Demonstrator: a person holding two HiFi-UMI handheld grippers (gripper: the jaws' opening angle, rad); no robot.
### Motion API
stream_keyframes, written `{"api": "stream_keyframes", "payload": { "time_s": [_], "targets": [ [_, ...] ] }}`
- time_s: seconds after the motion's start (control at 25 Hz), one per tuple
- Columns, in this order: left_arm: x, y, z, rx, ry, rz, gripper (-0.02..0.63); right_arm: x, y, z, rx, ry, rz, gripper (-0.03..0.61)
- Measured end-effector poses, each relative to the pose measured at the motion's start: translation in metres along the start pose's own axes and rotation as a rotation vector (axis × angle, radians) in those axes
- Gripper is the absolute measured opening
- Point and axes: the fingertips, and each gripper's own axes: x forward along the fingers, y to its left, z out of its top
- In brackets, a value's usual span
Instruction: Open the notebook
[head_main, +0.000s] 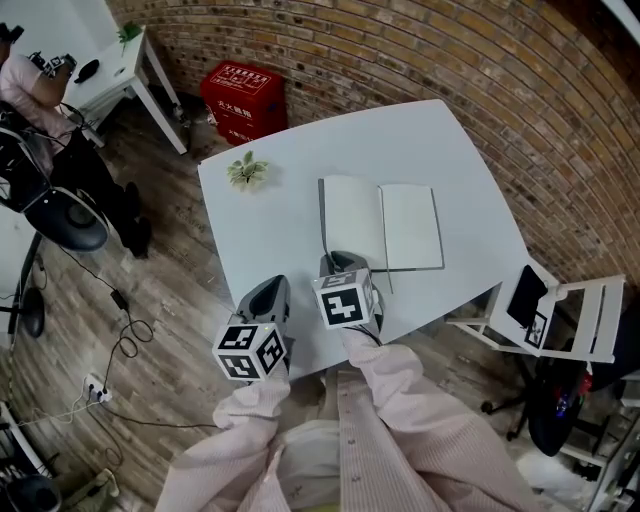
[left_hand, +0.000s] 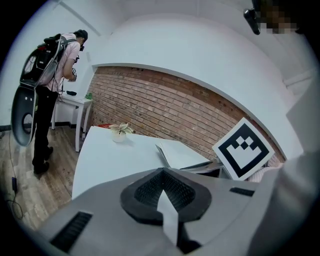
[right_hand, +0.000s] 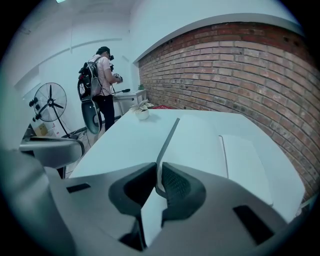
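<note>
**Right tool clamped on the notebook cover; left tool closed and empty**

My right gripper (right_hand: 156, 172) is clenched on the near edge of the notebook (head_main: 395, 225). It grips the dark cover, which stands up on edge between the pads and runs away from me as a thin line. My left gripper (left_hand: 161, 175) has its jaws pressed together with nothing between them. It hangs at the table's near edge, just beside the right one.

**Position of the notebook.** It lies open on the right half of the white table (head_main: 440, 140). Two plain white pages lie flat, and the raised cover is on their left. Its near edge sits close to the table's near edge and roughly parallel to it. Its right edge stops short of the table's right edge.

**Clearance.**
- Bare tabletop runs left from the raised cover to a small potted plant (head_main: 247, 170) near the far left corner.
- A bare band of table lies behind the notebook, towards the brick wall (head_main: 450, 60).
- A white chair (head_main: 575, 315) stands near the table's right corner.
- Cables (head_main: 120, 350) trail over the wooden floor on the left.
- A person (head_main: 30, 80) stands at another desk, well apart.

**Markings.**
- A red box (head_main: 243, 98) sits on the floor by the wall. Its lid carries light print too small to read.
- The marker cube (head_main: 345, 298) on each gripper shows black-and-white square patterns.
</note>
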Motion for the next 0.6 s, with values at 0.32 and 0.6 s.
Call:
{"api": "stream_keyframes", "payload": {
  "time_s": [0.32,0.6],
  "targets": [
    [0.000,0.010,-0.007,-0.014,0.016,0.016,-0.008,0.015,0.007,-0.007,-0.003,0.027,-0.006,0.041],
    [-0.002,0.017,-0.011,-0.022,0.023,0.024,-0.008,0.026,0.011,-0.015,0.003,0.045,-0.005,0.051]
  ]
}}
